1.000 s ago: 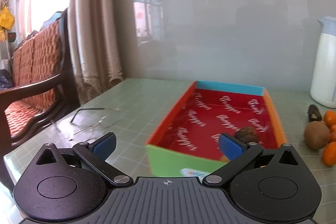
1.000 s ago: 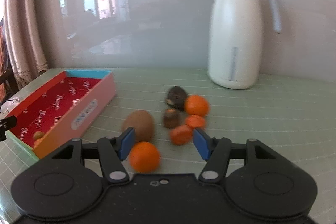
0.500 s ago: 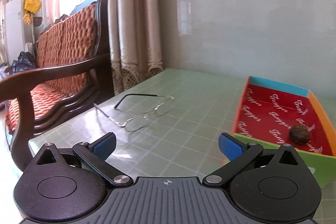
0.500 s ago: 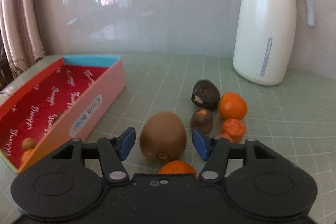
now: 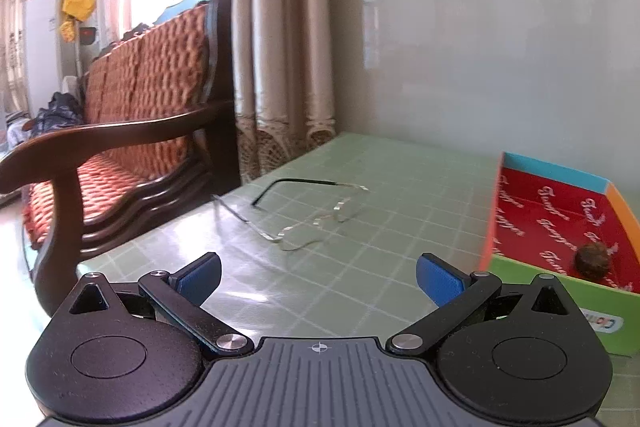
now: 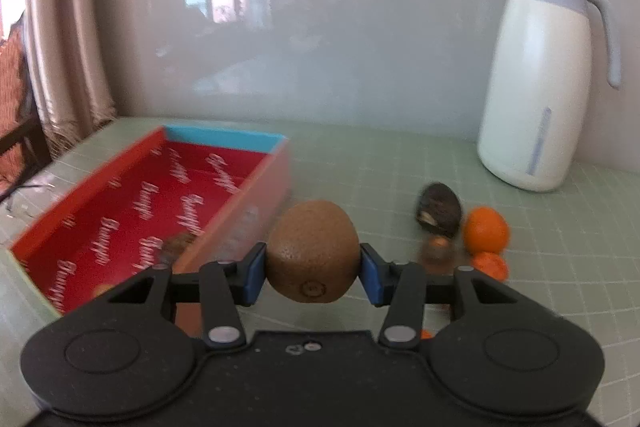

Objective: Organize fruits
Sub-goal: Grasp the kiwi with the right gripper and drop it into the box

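Between the blue pads of the right gripper point(image 6: 313, 273) sits the kiwi point(image 6: 313, 251), clamped on both flanks. Each pad presses its skin, so the grasp looks firm. Its long axis seems to run roughly up and forward from the pads, with the stem scar facing the camera at the lower end. The skin is brown, finely fuzzy and unbroken where it shows.

The box point(image 6: 240, 199) lies ahead and to the left of these fingers, its red floor open upward and its near long wall just left of the kiwi. That is the relation the next move turns on: I judge the kiwi must travel left and over that wall before the pads let go. Something small and dark rests on the box floor near the wall, blurred here. Ahead and right of the fingers lie an orange point(image 6: 486, 231), a second orange point(image 6: 489, 265) nearer in, and a dark fruit point(image 6: 438, 203); beyond them stands a white jug point(image 6: 536, 83).

The left gripper point(image 5: 318, 277) is spread wide and holds nothing. The box point(image 5: 540, 167) shows off to the right of its fingers, with one small brown fruit point(image 5: 593, 255) on the floor. Glasses point(image 5: 316, 211) lie on the table point(image 5: 400, 187) ahead of them. The right hand, already carrying the fruit, is the one placed to finish.
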A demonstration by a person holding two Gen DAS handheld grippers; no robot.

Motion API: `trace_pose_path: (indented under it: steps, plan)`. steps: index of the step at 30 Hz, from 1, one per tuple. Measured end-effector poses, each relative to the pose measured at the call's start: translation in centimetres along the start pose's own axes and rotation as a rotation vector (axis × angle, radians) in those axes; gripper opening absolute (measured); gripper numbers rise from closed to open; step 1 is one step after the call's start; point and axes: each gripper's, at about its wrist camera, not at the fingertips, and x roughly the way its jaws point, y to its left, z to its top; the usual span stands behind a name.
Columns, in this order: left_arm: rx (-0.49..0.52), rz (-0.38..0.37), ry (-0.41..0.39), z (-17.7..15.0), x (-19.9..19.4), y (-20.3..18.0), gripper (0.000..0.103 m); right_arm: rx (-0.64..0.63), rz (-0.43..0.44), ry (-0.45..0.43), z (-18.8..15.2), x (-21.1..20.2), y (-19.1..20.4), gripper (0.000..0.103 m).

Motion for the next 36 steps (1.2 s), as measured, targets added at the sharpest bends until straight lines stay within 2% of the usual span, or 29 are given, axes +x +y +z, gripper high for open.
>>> trace_pose_path:
  steps: [6, 14, 17, 18, 22, 28, 36]
  plan:
    - [-0.026, 0.051, 0.016, -0.4, 0.2, 2.2, 0.103, -0.011, 0.088, -0.053, 0.7, -1.3, 3.0, 0.047]
    - [-0.029, 0.052, 0.029, -0.7, 0.3, 2.7, 0.103, -0.093, 0.16, -0.071, 0.3, -1.6, 7.1, 0.047]
    - [-0.021, 0.049, 0.029, -0.6, 0.4, 2.5, 0.103, -0.136, 0.156, -0.056, 0.1, -1.3, 7.9, 0.053]
    - [-0.022, 0.046, 0.03, -0.6, 0.3, 2.4, 0.103, -0.135, 0.152, -0.08, 0.0, -1.7, 7.8, 0.062]
    - [-0.025, 0.036, 0.022, -0.5, 0.1, 2.1, 0.103, -0.067, 0.134, -0.136, 0.6, -2.9, 5.9, 0.062]
    - [-0.01, 0.01, 0.015, -0.1, -0.3, 0.6, 0.103, 0.092, 0.054, -0.105, 0.8, -3.2, -0.1, 0.061]
    - [0.009, -0.06, 0.003, 0.5, -1.4, -3.3, 0.103, 0.135, -0.048, -0.117, 0.2, -5.4, -6.0, 0.061]
